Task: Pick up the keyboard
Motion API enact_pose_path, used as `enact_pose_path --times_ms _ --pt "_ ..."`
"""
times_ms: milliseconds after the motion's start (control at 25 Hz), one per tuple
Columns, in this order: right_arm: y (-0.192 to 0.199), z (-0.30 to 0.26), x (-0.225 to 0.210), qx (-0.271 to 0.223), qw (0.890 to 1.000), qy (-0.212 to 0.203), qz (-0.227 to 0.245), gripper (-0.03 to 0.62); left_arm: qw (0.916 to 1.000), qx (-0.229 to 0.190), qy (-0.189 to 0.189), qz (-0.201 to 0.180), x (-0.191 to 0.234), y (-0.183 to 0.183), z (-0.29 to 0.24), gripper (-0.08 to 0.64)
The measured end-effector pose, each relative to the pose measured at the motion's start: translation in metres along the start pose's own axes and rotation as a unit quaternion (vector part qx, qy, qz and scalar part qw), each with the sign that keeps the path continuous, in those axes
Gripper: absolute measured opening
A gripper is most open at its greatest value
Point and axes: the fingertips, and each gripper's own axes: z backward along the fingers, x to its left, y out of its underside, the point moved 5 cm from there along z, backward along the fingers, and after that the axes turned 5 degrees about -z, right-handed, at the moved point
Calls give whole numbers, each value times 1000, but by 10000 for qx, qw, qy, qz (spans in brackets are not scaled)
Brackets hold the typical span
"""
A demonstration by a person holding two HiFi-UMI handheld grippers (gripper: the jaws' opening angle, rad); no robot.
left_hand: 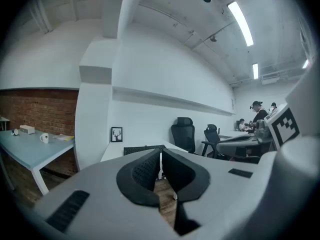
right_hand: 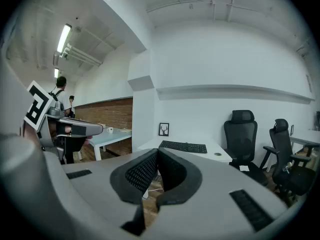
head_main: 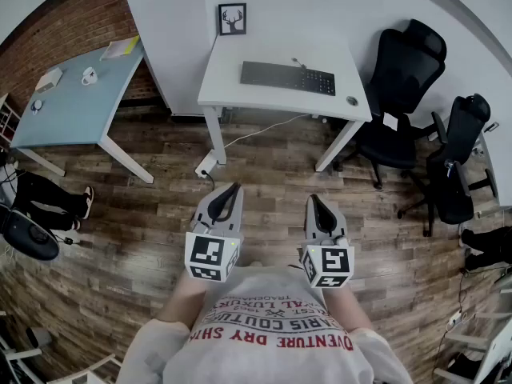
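Observation:
A flat black keyboard (head_main: 288, 78) lies on the white desk (head_main: 232, 66) against the far wall, and it also shows in the right gripper view as the keyboard (right_hand: 183, 146) and, partly hidden, in the left gripper view as a dark strip (left_hand: 137, 149). My left gripper (head_main: 233, 189) and right gripper (head_main: 314, 201) are held close to my chest over the wooden floor, well short of the desk. Both point toward the desk with jaws shut and nothing between them. In their own views the left gripper (left_hand: 160, 155) and the right gripper (right_hand: 157, 153) show pads pressed together.
A framed deer picture (head_main: 232, 18) stands at the desk's back edge, a small round object (head_main: 352, 101) near its right corner. Two black office chairs (head_main: 404, 78) (head_main: 456, 162) stand to the right. A light blue table (head_main: 72, 98) with a mug (head_main: 89, 76) is on the left. A white cable (head_main: 256, 130) runs under the desk.

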Motion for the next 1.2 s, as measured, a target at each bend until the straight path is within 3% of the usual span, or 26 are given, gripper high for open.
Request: enact_pose_path --times_ms 640,1200 --pt "2 -8 4 30 9998 182 -58 26 10000 30 -34 56 12 5 4 32" --pt "18 -36 -26 536 9977 391 -139 26 9990 348 101 254 17 22 -38 32"
